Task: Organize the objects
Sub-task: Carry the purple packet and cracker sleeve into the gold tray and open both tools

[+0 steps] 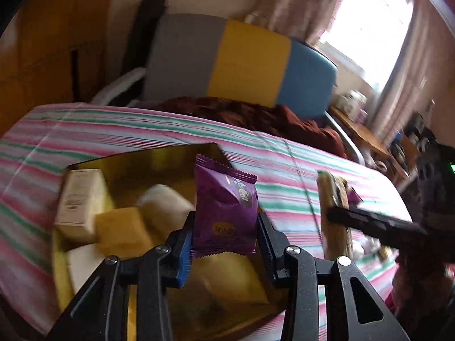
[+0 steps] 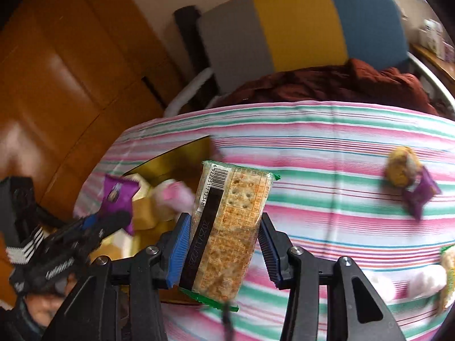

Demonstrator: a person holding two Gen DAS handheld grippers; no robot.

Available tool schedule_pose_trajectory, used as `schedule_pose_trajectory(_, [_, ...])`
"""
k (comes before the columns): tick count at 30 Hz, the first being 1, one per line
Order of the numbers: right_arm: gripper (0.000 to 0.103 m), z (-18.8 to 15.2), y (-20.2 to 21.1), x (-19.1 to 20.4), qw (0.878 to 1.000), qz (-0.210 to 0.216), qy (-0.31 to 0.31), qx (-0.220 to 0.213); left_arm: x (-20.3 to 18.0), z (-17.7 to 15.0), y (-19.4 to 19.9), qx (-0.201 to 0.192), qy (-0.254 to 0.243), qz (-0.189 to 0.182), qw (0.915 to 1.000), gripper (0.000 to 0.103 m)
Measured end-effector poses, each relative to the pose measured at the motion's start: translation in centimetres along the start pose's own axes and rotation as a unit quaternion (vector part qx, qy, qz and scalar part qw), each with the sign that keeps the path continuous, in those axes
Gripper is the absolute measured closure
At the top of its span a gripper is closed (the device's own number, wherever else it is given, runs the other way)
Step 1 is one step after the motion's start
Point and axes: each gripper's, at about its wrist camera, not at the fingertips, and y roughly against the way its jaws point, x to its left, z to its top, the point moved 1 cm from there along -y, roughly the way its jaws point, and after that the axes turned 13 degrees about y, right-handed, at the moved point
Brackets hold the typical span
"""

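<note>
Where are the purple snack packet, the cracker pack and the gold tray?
purple snack packet (image 1: 226, 207), left wrist view, middle of its front.
cracker pack (image 2: 227, 227), right wrist view, centre of wrapper.
gold tray (image 1: 159, 159), left wrist view, bare far wall.

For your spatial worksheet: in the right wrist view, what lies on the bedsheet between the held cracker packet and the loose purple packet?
Only bare striped bedsheet separates the cracker packet from the purple packet, right wrist view.

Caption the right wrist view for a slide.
Right claw holds a cracker packet above the striped bedsheet.
</note>
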Motion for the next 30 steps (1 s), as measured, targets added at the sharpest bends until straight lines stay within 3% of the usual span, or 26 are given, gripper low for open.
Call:
schedule_pose_trajectory(7, [0.054,0.3,-3.8,6.1,0.998,0.037,0.046,0.036,5.6,1.8,1.4,-0.028,0.04,0.033,0.9983,0.062])
schedule_pose_trajectory(8, [0.054,0.3,-4.5,6.9,0.997,0.041,0.053,0.043,6.0,2.0,1.5,-0.03,0.043,0.035,0.998,0.06])
schedule_pose_trajectory(10, [0.052,0.2,-5.8,8.1,0.996,0.04,0.061,0.057,7.1,2.4,1.7,-0.037,0.05,0.042,0.9972,0.044])
schedule_pose_trajectory(15, [0.05,-0.3,-6.9,9.9,0.994,0.047,0.072,0.071,9.0,2.3,3.1,-0.058,0.065,0.061,0.9943,0.039])
schedule_pose_trajectory(19, [0.05,-1.1,-6.7,9.9,0.994,0.032,0.072,0.078,9.7,1.2,4.1,-0.07,0.063,0.078,0.9925,0.027])
schedule_pose_trajectory(26, [0.046,-2.0,-5.8,9.3,0.995,0.017,0.054,0.078,8.7,-0.8,5.6,-0.091,0.032,0.106,0.9896,0.02])
schedule_pose_trajectory(30, [0.045,-2.3,-4.5,9.8,0.995,-0.034,0.069,0.06,7.9,-1.6,6.2,-0.095,0.02,0.107,0.9896,0.017])
